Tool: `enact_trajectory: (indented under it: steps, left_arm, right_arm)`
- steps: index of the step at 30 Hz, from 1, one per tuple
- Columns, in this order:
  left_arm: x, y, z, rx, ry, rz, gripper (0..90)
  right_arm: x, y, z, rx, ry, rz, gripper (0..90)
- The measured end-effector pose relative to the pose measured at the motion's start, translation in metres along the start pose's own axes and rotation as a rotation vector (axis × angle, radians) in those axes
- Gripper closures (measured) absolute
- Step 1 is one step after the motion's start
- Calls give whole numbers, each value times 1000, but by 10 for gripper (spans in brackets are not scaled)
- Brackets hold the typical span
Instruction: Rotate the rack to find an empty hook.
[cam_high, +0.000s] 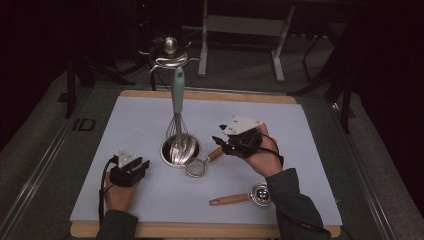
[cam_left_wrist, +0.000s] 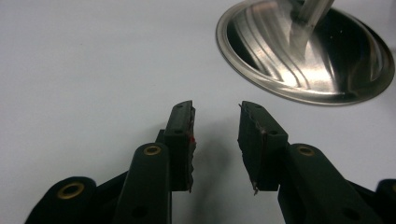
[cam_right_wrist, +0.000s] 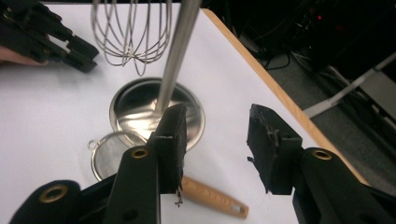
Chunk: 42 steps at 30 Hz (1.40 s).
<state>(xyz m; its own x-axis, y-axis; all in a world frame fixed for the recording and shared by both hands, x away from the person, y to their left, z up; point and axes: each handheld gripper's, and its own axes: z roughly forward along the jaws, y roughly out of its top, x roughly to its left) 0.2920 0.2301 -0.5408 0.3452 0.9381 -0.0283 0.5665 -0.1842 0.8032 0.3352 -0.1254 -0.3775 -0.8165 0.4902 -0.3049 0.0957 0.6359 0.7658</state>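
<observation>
Strainer: we saw the small mesh strainer (cam_high: 196, 168) lying flat on the surface (cam_high: 135, 120), its rim touching or just short of the steel bowl (cam_high: 180, 150) on the bowl's near right side; we could not tell which.
Handle axis: its wooden handle (cam_high: 215, 154) ran from the mesh up and to the right in the high view, ending right under the right tongs (cam_high: 221, 137).
Same handle, right gripper view: the handle (cam_right_wrist: 212, 198) lay just below and between the two jaws, the strainer's mesh (cam_right_wrist: 109, 151) to their lower left.
Right tongs: we found them wide open and holding nothing, tilted down over the handle end.
Direction of the grasp: we judged the handle lay straight beneath the gap, slightly crosswise to the jaws, so a short drop would bring it between them.
Left tongs: we saw them (cam_high: 146, 164) resting low on the surface left of the bowl, open about halfway and empty; in the left gripper view the tongs (cam_left_wrist: 215, 114) faced the bowl's rim (cam_left_wrist: 261, 84) with bare surface between.
Nearer hand: the right by far; the left was across the bowl from the strainer.
Bowl contents: a whisk (cam_high: 177, 100) with a green handle stood upright in it, alongside a steel spoon shaft (cam_right_wrist: 175, 51).
Farther off: a wooden-handled scoop (cam_high: 245, 196) lay apart near the right forearm.
</observation>
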Motion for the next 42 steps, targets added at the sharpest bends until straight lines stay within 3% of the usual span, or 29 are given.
enact_trajectory:
  steps: [3, 6, 8, 11, 15, 18, 25, 33, 42]
  left_arm:
    - [2, 0, -2, -17, -9, -17, 663]
    - [5, -1, -6, -50, -33, -73, 671]
    - [4, 0, -9, -73, -41, -90, 674]
    - [0, 6, -17, -99, -36, -82, 677]
    - [-9, 17, -28, -147, -60, -46, 677]
    - [-13, 22, -33, -172, -76, -42, 669]
    - [-15, 45, -53, -265, -98, -111, 665]
    - [-25, 77, -78, -360, -106, -53, 665]
    - [-35, 110, -101, -485, -104, 19, 710]
  right_arm:
    - [-2, -13, 0, 9, 2, 25, 571]
    - [-3, -28, -2, 8, 4, 63, 569]
    - [-3, -39, -2, 16, 6, 88, 569]
    - [-4, -54, -2, 39, 12, 123, 597]
    - [-7, -72, -1, 75, 10, 147, 596]
    - [-8, -83, 1, 101, 1, 166, 597]
    - [-6, -98, 3, 110, -21, 182, 588]
    - [-3, -108, 6, 145, -6, 173, 567]
    - [-5, -118, 5, 174, -12, 213, 568]
